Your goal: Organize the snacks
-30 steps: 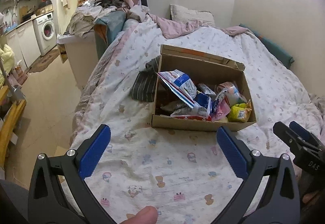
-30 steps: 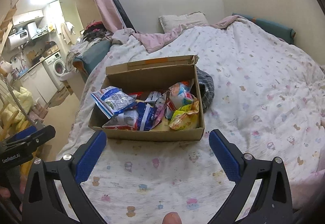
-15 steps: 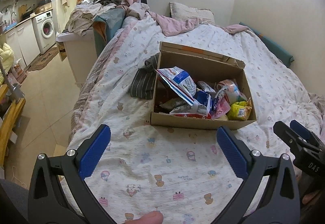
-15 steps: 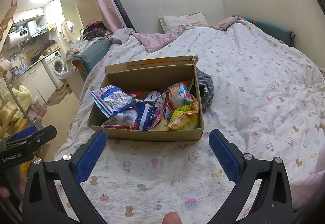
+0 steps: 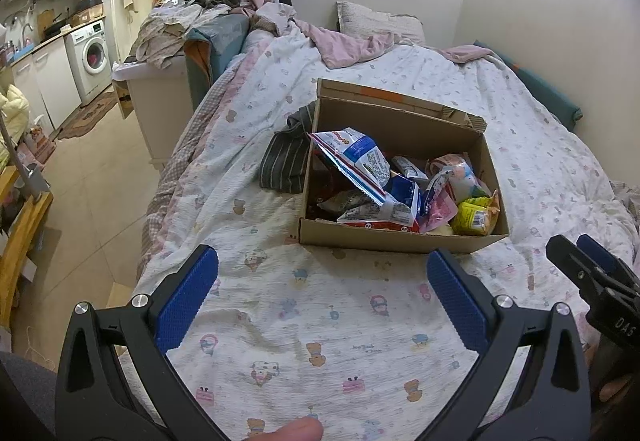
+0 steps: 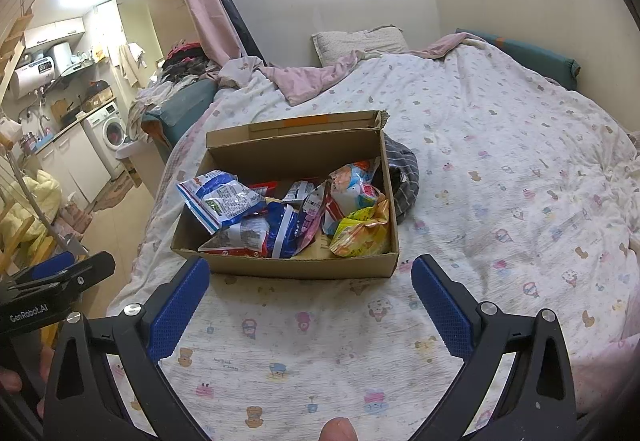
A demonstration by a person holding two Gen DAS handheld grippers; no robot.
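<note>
An open cardboard box (image 5: 400, 241) (image 6: 288, 269) sits on the bed, full of snack packets. A blue-and-white bag (image 5: 352, 157) (image 6: 220, 201) leans at its left end and a yellow packet (image 5: 476, 217) (image 6: 362, 233) lies at its right end. My left gripper (image 5: 320, 297) is open and empty, hovering over the bedspread in front of the box. My right gripper (image 6: 310, 301) is open and empty too, just short of the box's near wall. Each gripper shows at the edge of the other's view.
A striped dark cloth (image 5: 286, 161) (image 6: 402, 177) lies against the box's far side. The patterned bedspread (image 5: 320, 341) spreads all around. A pillow (image 6: 360, 43) and pink blanket lie at the head. The bed's left edge drops to a tiled floor (image 5: 80, 181) with a washing machine (image 5: 94, 55) beyond.
Both grippers have drawn back slightly from the box, and the left view has tilted down a little. Both stay open and empty.
</note>
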